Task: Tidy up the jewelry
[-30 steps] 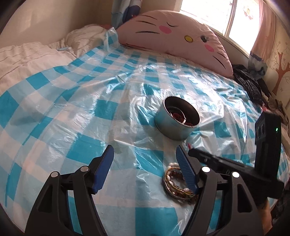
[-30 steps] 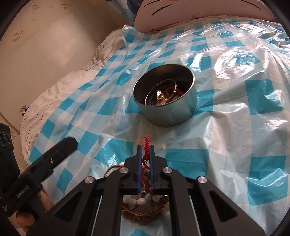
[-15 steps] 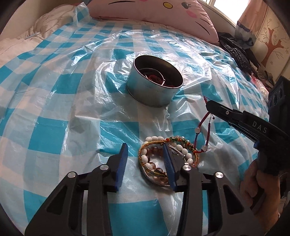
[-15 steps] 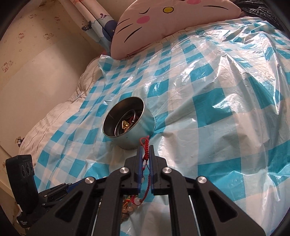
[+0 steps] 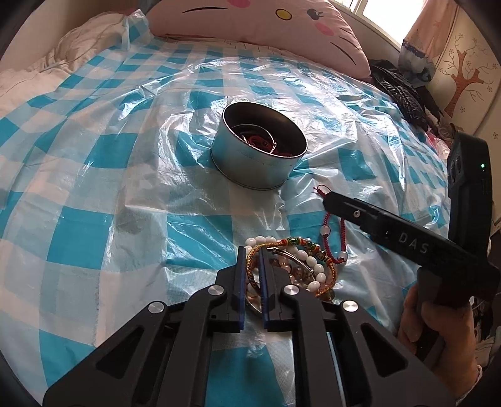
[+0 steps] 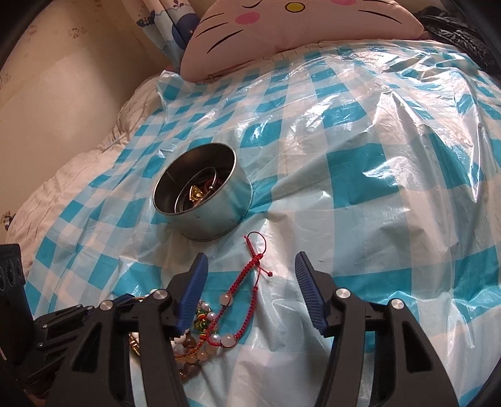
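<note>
Two grippers work over a bed spread with a crinkled, glossy plastic sheet [image 5: 131, 131] in blue and white checks. Just beyond the jewelry stands a round metal tin [image 5: 256, 166], straight-walled and open-topped, with a thin wire hoop and red cord pieces already inside. The left gripper [image 5: 251, 281] has just been closing and now pinches its blue ribbed pads on a woven gold-coloured cord bracelet [image 5: 250, 266] at the near edge of a heap of bracelets [image 5: 300, 269]: smooth white beads, translucent pinkish beads, a braided band with green and red beads. From that heap a red braided cord bracelet [image 6: 250, 272] with a few pale round beads trails toward the tin, its knotted loop end lying just short of the tin's base. The right gripper [image 6: 250, 281] has just been opening; its jaws stand wide on either side of the red cord, and the pads look clear of it, though the cord's far end is hidden under the finger in the left wrist view. A pink cat-face cushion [image 5: 256, 22] lies along the bed's far edge, with open sheet all around the tin
</note>
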Available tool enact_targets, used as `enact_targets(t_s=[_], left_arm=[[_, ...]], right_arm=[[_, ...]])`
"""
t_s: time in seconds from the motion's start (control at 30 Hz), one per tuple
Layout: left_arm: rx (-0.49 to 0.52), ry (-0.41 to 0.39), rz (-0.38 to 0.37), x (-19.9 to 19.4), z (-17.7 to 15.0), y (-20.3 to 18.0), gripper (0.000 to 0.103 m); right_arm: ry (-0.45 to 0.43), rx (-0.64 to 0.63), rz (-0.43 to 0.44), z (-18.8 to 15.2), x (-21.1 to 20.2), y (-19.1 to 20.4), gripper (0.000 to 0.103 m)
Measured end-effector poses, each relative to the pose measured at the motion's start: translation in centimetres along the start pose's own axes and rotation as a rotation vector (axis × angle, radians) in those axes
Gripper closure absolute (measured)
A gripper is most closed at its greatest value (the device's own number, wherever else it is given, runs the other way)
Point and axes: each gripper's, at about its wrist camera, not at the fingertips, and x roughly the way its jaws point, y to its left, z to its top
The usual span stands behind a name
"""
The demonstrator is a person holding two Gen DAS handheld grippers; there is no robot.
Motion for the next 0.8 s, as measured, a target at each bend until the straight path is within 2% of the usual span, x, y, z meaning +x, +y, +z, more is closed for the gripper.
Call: enact_targets(t_s=[0.1, 0.17, 0.2, 0.23, 0.3, 0.57, 0.67, 0.73, 0.77, 0.8], left_arm=[[0.024, -0.038, -0.011, -0.7, 0.0, -0.5, 0.097], [0.035, -0.055, -0.013, -1.0, 0.0, -0.8, 0.097], [0.036, -0.052, -0.014, -1.0, 0.0, -0.8, 0.097], [0.034, -0.044, -0.013, -0.9, 0.0, -0.8, 0.097], [0.025, -0.035, -0.013, -0.7, 0.1, -0.6, 0.097], [0.002, 0.008, 0.012, 0.3, 0.0, -0.1, 0.097], [-0.019, 0.030, 0.023, 0.8, 0.1, 0.4, 0.095], [-0.034, 0.049, 0.035, 1.1, 0.0, 0.7, 0.086], [-0.039, 0.052, 0.035, 1.2, 0.1, 0.8, 0.085], [-0.041, 0.052, 0.033, 1.2, 0.1, 0.9, 0.083]], right_arm=[[0.046, -0.073, -0.046, -0.4, 1.3, 1.3, 0.049], [0.047, -0.114, -0.061, -0.5, 1.5, 1.9, 0.071], [0.046, -0.125, -0.064, -0.6, 1.4, 2.1, 0.086], [0.042, -0.125, -0.060, -0.6, 1.3, 2.0, 0.092], [0.024, -0.110, -0.049, -0.5, 0.8, 1.7, 0.096], [-0.084, 0.004, -0.010, 0.3, -1.7, -0.7, 0.096], [-0.085, 0.014, -0.005, 0.5, -1.7, -0.9, 0.096], [-0.056, 0.019, -0.016, 0.5, -1.2, -1.0, 0.095], [-0.036, 0.021, -0.021, 0.5, -0.8, -1.0, 0.092], [-0.021, 0.021, -0.028, 0.4, -0.5, -0.9, 0.074]])
